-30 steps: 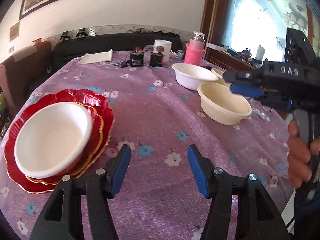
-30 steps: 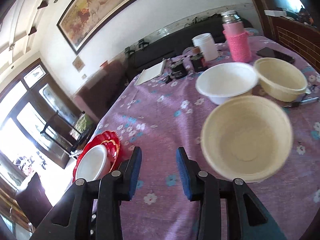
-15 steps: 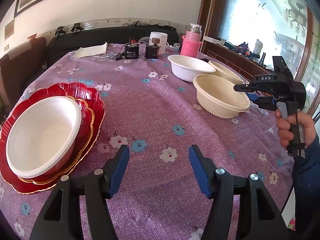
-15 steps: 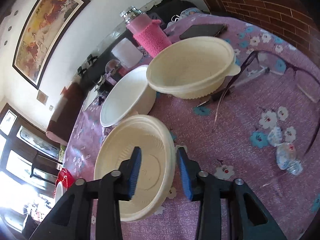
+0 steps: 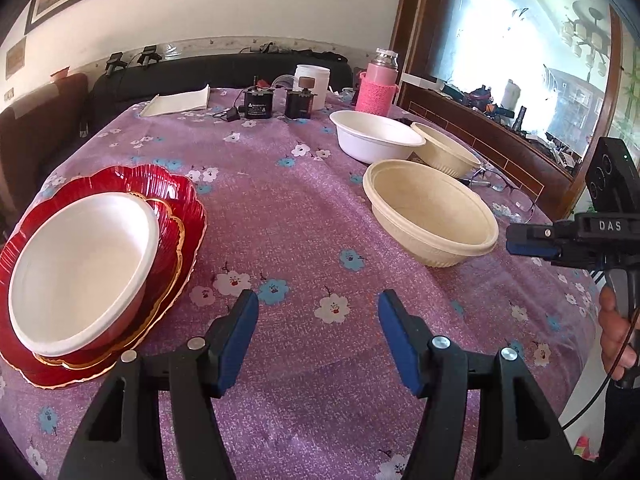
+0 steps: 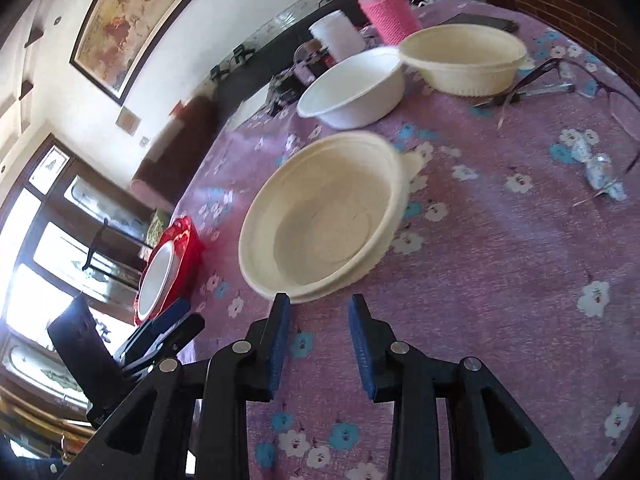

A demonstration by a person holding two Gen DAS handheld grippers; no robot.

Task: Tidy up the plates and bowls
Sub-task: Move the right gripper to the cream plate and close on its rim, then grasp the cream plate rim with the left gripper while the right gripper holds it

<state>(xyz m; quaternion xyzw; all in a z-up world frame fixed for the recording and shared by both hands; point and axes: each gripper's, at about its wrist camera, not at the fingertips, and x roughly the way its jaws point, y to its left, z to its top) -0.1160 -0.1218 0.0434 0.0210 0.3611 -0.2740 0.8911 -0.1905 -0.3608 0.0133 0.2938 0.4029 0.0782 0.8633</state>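
Note:
A white bowl sits in stacked red scalloped plates at the left of the purple flowered table. My left gripper is open over bare cloth, between that stack and a cream bowl. My right gripper is open with nothing between its pads. The cream bowl lies just beyond its fingertips, its near rim close to the left one. Farther back stand another white bowl and a second cream bowl. In the left wrist view the right gripper hangs right of the cream bowl.
A pink flask, a white cup, small black devices and a paper pad crowd the far end. Glasses, a phone and a crumpled wrapper lie at the right. A hand holds the right gripper.
My right gripper drew back and sank: half a second ago its fingers overlapped the cream bowl's rim, now the bowl lies ahead of them. The left gripper has stayed put.

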